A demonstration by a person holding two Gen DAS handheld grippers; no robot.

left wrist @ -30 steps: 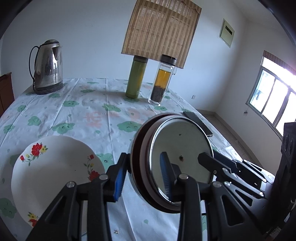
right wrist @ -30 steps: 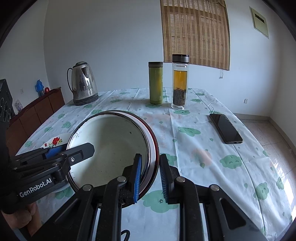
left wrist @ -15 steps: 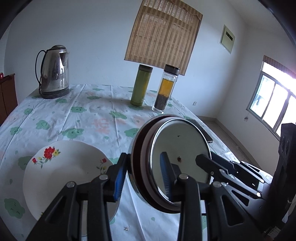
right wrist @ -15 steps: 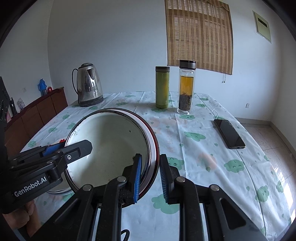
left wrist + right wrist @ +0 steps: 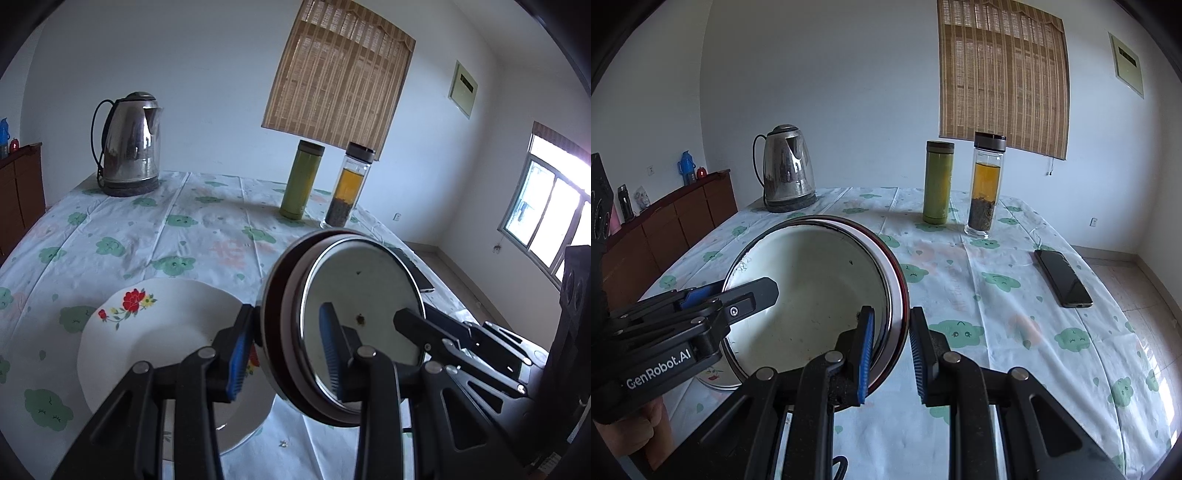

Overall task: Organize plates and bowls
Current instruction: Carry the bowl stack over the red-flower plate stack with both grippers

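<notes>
Both narrowly spread, the left hand-held gripper [image 5: 284,358] and right hand-held gripper [image 5: 892,354] each pinch opposite rims of stacked steel bowls [image 5: 812,295], held tilted above the desk [image 5: 997,295] beside a floral plate [image 5: 166,332].

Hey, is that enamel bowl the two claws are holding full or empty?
Empty. The right wrist view looks into the enamel bowl: bare white inside, only a few dark specks, while the left claw and right claw grip its rim.
</notes>
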